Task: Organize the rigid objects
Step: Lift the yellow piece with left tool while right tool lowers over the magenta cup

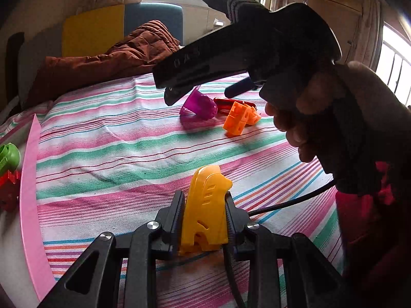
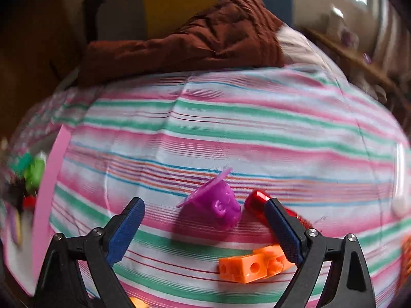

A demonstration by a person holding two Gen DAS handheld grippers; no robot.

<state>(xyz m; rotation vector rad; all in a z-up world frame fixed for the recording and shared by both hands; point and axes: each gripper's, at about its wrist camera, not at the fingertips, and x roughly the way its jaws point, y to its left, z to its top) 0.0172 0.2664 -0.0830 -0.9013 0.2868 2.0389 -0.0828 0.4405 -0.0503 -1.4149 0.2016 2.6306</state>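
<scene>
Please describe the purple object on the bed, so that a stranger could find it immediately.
On the striped bedsheet, in front of the brown quilt, three toys lie close together. The purple cup lies tipped on its side, left of the red piece and beyond the orange blocks. Only it is translucent and has a flared rim.

The left wrist camera sat low behind its own gripper (image 1: 204,200), close over the striped sheet (image 1: 123,138), and looked along it toward the brown quilt (image 1: 113,56) at the far end, with the right gripper (image 1: 203,92) hanging across its upper view. The right wrist camera tilted steeply down, nearer the purple cup (image 2: 218,205), which lay just ahead between its fingers (image 2: 127,227), the quilt again beyond. Both views shared that cup (image 1: 199,104), the orange block (image 1: 240,118) beside it, the red piece (image 1: 226,101) behind, and the pink rim (image 1: 29,200) far to the cup's left.
</scene>
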